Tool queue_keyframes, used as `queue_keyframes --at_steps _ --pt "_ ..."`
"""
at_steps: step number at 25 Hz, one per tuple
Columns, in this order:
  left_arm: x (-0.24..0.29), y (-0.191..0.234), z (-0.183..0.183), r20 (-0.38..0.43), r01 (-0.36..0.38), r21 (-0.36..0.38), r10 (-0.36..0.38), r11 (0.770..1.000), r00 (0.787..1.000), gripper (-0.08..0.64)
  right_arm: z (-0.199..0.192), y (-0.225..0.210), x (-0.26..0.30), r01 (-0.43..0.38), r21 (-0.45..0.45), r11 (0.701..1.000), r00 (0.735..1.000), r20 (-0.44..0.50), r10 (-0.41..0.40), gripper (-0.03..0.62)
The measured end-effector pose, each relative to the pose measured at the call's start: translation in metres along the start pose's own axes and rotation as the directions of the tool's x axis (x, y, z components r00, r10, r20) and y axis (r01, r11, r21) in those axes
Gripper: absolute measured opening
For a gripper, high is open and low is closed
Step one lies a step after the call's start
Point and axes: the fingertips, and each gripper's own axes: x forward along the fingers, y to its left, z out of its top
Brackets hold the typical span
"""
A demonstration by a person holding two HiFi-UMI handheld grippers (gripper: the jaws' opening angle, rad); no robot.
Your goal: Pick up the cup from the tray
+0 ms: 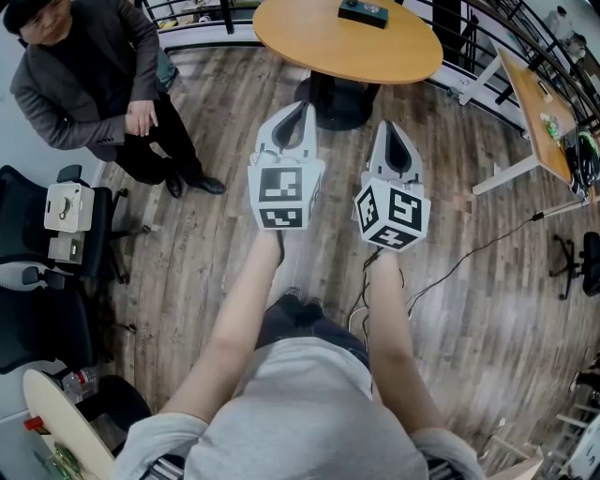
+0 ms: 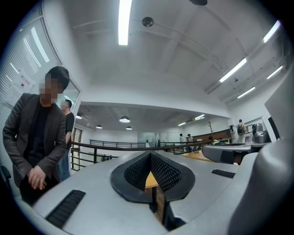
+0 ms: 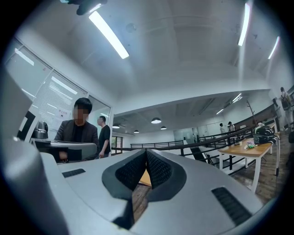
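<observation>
No cup shows in any view. A dark flat thing (image 1: 363, 11), perhaps the tray, lies at the far edge of a round wooden table (image 1: 347, 42) ahead of me. My left gripper (image 1: 302, 106) and right gripper (image 1: 390, 126) are held side by side over the wooden floor, short of the table, both pointing towards it. In the left gripper view the left gripper (image 2: 149, 154) has its jaws closed tip to tip with nothing between them. The right gripper (image 3: 146, 150) looks the same in the right gripper view, shut and empty.
A person in a dark jacket (image 1: 94, 75) stands at the left, close to the table. Black office chairs (image 1: 56, 262) sit at the far left. A desk with white legs (image 1: 534, 112) stands at the right, and a cable (image 1: 469, 258) runs across the floor.
</observation>
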Motion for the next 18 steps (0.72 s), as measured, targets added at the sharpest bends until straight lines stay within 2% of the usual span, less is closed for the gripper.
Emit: queue_keyframes --at_steps 12,18 --pt "0.014 -0.019 -0.006 -0.01 -0.018 0.02 0.018 1.0 1.0 0.006 -0.014 -0.033 0.0 -0.017 -0.023 1.0 0.999 -0.034 0.016 0.006" --pt "0.035 -0.017 -0.013 -0.019 -0.022 0.014 0.022 1.0 1.0 0.006 -0.023 -0.041 0.019 -0.011 -0.015 1.0 0.999 -0.043 0.011 0.006"
